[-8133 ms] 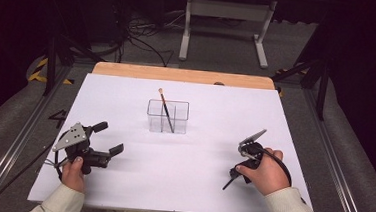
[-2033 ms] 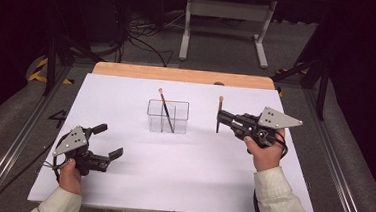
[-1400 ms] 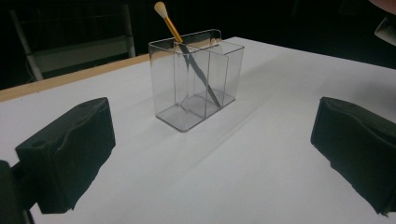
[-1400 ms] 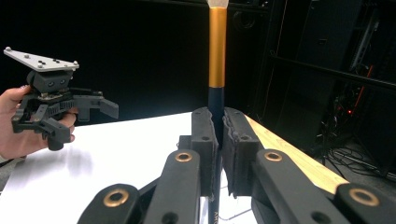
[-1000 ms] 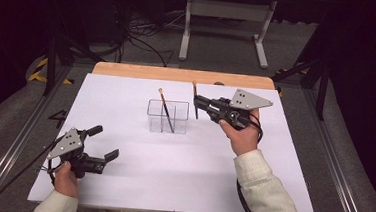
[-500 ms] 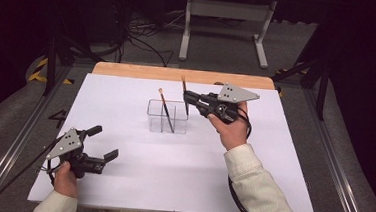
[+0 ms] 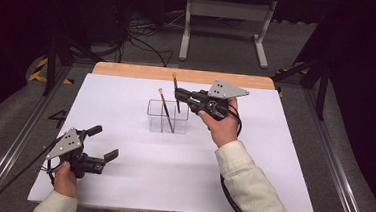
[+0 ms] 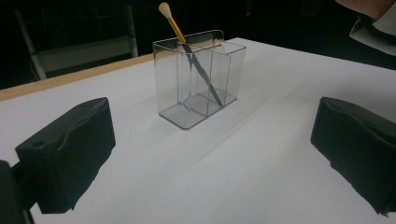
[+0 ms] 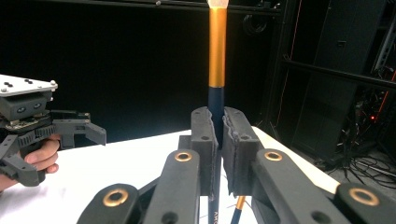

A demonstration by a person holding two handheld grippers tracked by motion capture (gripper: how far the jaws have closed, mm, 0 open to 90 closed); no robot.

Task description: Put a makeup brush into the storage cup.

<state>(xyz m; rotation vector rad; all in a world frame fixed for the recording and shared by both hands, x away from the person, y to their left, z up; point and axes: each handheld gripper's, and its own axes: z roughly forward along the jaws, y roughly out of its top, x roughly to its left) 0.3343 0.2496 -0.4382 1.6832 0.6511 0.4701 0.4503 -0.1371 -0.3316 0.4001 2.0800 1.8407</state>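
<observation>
Right gripper (image 7: 178,93): held above the table just right of the clear holder (image 7: 167,117), jaws clenched on a brush (image 7: 175,87). In the right gripper view the pads (image 9: 204,140) press from both sides on the dark handle of that brush (image 9: 217,70), which stands close to upright, gold ferrule and pale tip above the pads, handle running down below them. From the high view the brush hangs over the holder's right end; whether its lower end is inside the holder cannot be told.

Clear holder: a transparent box with inner dividers, standing upright near the middle of the white table cover (image 7: 272,157). A second brush (image 8: 187,46) already leans inside it (pale tip up and out over the rim, dark handle slanting down to the floor of the box (image 8: 196,79)).

Left gripper (image 7: 104,143): resting low over the near left part of the cover, well apart from the holder, jaws released and wide with nothing between them. The left gripper view shows both black pads (image 8: 70,149) spread at either edge, the holder beyond them
</observation>
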